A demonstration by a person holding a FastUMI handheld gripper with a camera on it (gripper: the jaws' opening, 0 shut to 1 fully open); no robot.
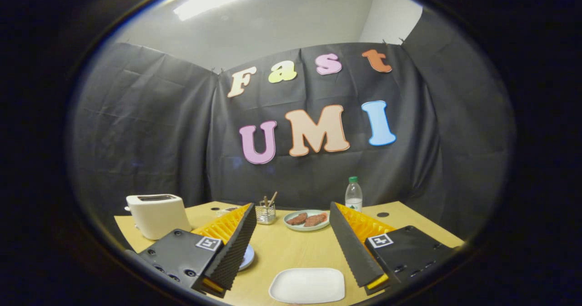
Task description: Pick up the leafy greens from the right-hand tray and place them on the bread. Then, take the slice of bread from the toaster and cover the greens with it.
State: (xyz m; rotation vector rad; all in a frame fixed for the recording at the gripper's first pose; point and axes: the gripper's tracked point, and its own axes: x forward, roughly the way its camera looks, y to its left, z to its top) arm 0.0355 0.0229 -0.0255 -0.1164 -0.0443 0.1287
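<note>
White tray (307, 285) between open tongs (291, 244); toaster (157, 215), bottle (353, 193) beyond

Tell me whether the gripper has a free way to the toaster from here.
Probably yes: the gripper is open and holds nothing, and the toaster stands on the table just beyond one finger, with nothing between.

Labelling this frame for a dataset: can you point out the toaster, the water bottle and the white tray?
toaster (157, 215): gripper view, its front side wall.
water bottle (353, 195): gripper view, mid body.
white tray (308, 286): gripper view, its bare middle, between the open fingers.
</note>
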